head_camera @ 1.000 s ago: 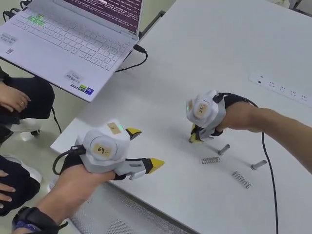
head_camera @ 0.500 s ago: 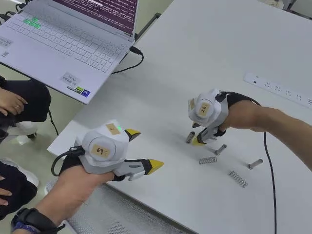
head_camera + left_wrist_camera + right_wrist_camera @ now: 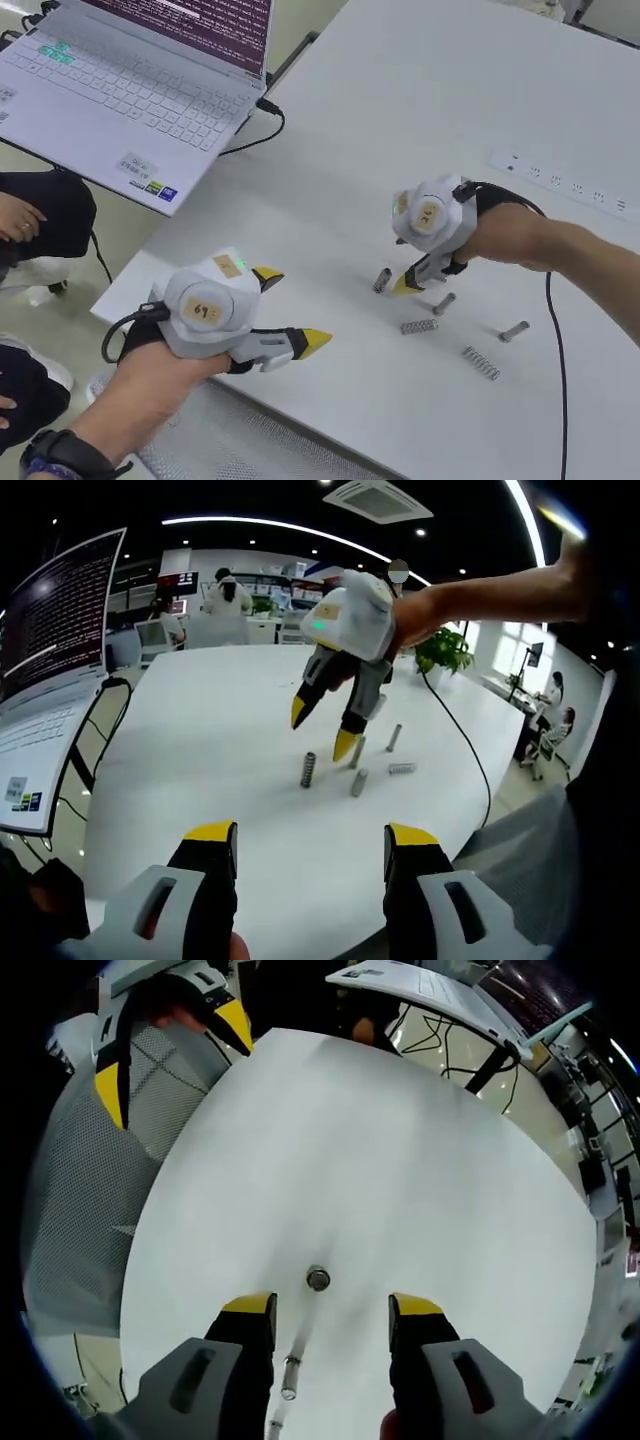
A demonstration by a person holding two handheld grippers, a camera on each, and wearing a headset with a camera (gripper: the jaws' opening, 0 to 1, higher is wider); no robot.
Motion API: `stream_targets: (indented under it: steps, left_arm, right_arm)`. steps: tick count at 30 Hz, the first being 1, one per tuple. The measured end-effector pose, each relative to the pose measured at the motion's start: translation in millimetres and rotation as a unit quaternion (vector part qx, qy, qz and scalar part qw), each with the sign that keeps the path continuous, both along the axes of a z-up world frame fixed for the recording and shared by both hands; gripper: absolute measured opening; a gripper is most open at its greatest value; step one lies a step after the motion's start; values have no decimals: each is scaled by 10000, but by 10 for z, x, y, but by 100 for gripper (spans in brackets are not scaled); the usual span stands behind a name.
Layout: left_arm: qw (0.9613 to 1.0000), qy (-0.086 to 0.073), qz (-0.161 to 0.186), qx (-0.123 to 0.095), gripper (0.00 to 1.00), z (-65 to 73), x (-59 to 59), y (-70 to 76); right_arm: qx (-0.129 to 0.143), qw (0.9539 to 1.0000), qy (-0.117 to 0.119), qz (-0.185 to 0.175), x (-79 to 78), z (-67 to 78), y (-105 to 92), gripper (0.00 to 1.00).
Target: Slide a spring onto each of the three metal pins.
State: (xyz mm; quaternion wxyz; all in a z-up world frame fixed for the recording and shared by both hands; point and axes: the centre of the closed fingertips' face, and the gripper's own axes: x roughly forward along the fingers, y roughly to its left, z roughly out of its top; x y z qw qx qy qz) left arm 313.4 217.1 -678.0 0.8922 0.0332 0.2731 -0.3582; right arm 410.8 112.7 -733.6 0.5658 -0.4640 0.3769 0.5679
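Showing a white table [image 3: 420,120] where a person holds a two-jaw gripper in each hand. The right gripper [image 3: 412,283] hangs tips-down with its jaws spread and empty, just right of an upright sprung pin [image 3: 382,281]. In the right gripper view that pin sits end-on just beyond the gap between the jaws.

One spring appears fitted, so the step in hand is probably fetching another. The closest loose spring [image 3: 419,326] lies flat on the near side of the right gripper, near its tips but not touching. A bare pin [image 3: 443,303] sits just beside it. A second loose spring [image 3: 481,363] and a second bare pin [image 3: 514,331] lie farther right.

Doing this well likely means pinching the spring lightly across its middle so the coils keep their shape. Its bore should then line up over the pin's top, without knocking the neighbouring pins.

The left gripper [image 3: 292,310] waits by the near left table edge, jaws spread, holding nothing.
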Motion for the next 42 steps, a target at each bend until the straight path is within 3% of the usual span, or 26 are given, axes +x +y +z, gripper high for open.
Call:
stream_targets:
  steps: [7,14,22,30,37,42]
  left_arm:
    - [10000,-26,-7,-32,55,24,-5,-12]
    - [10000,-54,-13,-53,55,51,-12,-13]
    - [10000,-67,-12,-64,56,69,-26,-5]
    - [9999,-92,-38,-55,56,92,-20,-22]
    - [9999,-113,-49,-47,56,100,-5,-24]
    - [9999,-150,-43,-38,56,129,26,-24]
  right_arm:
    - [284,9990,-76,-348,-7,74,-35,45]
    - [619,9948,-126,-794,-46,150,-90,47]
    - [1122,9828,-260,-1447,-91,289,-190,48]
    - [1375,9720,-364,-1870,-149,373,-362,49]
    - [1691,9553,-494,-2376,-210,472,-548,50]
    - [2088,9329,-582,-2875,-278,580,-715,52]
